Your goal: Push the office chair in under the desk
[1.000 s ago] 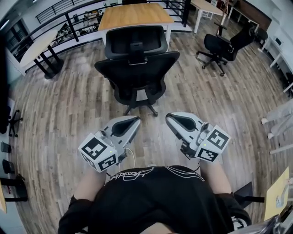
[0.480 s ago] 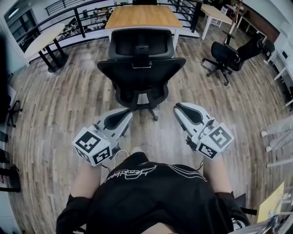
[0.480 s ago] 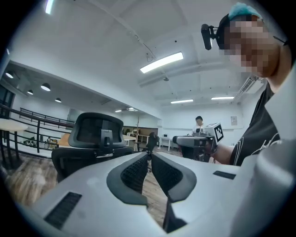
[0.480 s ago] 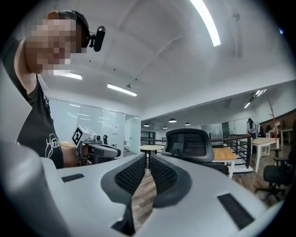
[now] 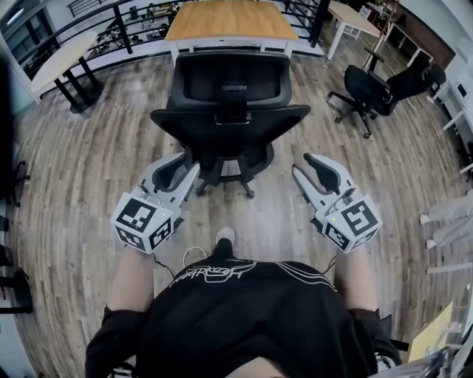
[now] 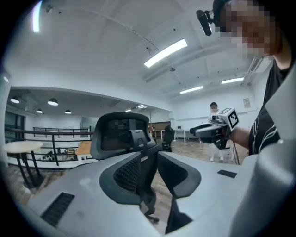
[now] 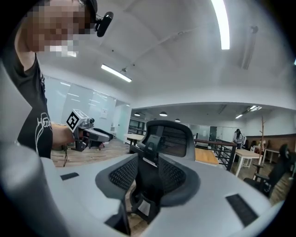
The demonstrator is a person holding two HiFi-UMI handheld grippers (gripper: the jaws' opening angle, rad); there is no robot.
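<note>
A black office chair [image 5: 229,111] stands on the wood floor with its backrest toward me, in front of the wooden-topped desk [image 5: 230,21]. My left gripper [image 5: 185,164] is just short of the chair's left side and my right gripper [image 5: 304,164] just short of its right side; neither touches it. The jaws of both grippers are opening, with a narrow gap and nothing held. The left gripper view looks past the left gripper [image 6: 155,155] to the chair's headrest [image 6: 118,134]. Beyond the right gripper [image 7: 150,162], the right gripper view shows the same headrest [image 7: 173,136].
A second black office chair [image 5: 369,81] stands at the right. A white table [image 5: 59,63] and a black railing [image 5: 126,22] are at the back left, another white table [image 5: 347,15] at the back right. A person's legs [image 5: 443,210] show at the right edge.
Both grippers have moved forward and apart, to either side of the chair's back. Their jaws, shut before, now stand slightly apart. The chair looks nearer.
</note>
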